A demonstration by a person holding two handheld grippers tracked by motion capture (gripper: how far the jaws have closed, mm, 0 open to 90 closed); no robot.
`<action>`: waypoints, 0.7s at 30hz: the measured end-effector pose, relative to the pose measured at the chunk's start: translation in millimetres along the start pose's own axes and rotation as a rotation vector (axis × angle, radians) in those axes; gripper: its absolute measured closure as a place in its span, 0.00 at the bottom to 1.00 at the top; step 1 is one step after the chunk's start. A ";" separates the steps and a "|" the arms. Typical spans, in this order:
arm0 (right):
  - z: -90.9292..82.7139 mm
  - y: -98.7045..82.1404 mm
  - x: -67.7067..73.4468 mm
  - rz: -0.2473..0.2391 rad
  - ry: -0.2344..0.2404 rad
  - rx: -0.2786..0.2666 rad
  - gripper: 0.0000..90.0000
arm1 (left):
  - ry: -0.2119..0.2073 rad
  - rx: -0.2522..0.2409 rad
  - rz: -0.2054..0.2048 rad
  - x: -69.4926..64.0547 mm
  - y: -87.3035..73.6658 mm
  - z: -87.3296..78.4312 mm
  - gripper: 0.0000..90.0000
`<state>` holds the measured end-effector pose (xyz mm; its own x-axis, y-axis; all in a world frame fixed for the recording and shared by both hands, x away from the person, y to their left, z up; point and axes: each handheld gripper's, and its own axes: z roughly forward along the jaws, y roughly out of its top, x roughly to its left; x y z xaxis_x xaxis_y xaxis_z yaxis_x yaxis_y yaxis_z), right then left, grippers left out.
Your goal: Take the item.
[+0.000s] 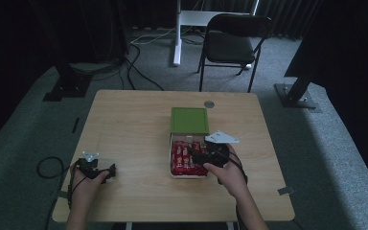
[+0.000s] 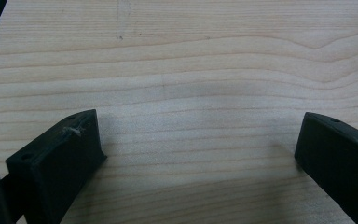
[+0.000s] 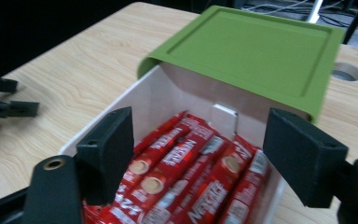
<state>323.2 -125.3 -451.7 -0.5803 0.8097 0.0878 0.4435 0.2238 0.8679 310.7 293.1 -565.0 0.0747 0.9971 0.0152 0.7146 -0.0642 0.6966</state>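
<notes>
Your right gripper point(image 3: 198, 154) hangs over the open white box point(image 1: 172, 143), its fingers point(image 3: 106, 154) spread wide with nothing between them, and the red coffee sachets point(image 3: 186, 177) lie packed side by side directly below and between those fingers. The box's green lid point(image 3: 247, 51) is pushed back past the fingertips, still overhanging the far end of the box, so the near part of the sachets is what you can reach. Judge these sachets as light, thin and soft: they will likely bend or crumple if you squeeze hard, and their glossy film looks slippery, so a shallow pinch on a flat face may slide off. They lie lengthwise away from you, so you would do best to take one across its narrow width, near the middle or toward the end closest to your fingers, with one finger on each long edge. Because they are packed tight against each other, a finger pushed down between two may drag a neighbour along; the sachet on top of the pile looks the easiest to separate. The box itself looks light and could shift or tip if you press on its wall, so keep the fingers inside the rim. Your left gripper point(image 1: 96, 168) rests well apart, over the bare wooden table point(image 2: 191, 60), its fingers point(image 2: 70, 149) also spread and holding nothing, free to steady the box from the side if it slides.
</notes>
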 end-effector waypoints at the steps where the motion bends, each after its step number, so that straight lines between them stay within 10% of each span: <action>1: 0.0 0.0 0.0 0.000 0.000 0.000 0.29 | 0.000 0.000 0.000 0.0 0.0 0.0 0.01; 21: 26.2 -17.1 27.1 0.006 0.044 0.106 0.52 | 0.000 0.000 0.000 0.0 0.0 0.0 0.01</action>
<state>317.8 -93.0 -477.0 -0.6060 0.7868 0.1165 0.5158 0.2772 0.8106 310.7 293.1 -565.0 0.0749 0.9971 0.0152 0.7146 -0.0643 0.6965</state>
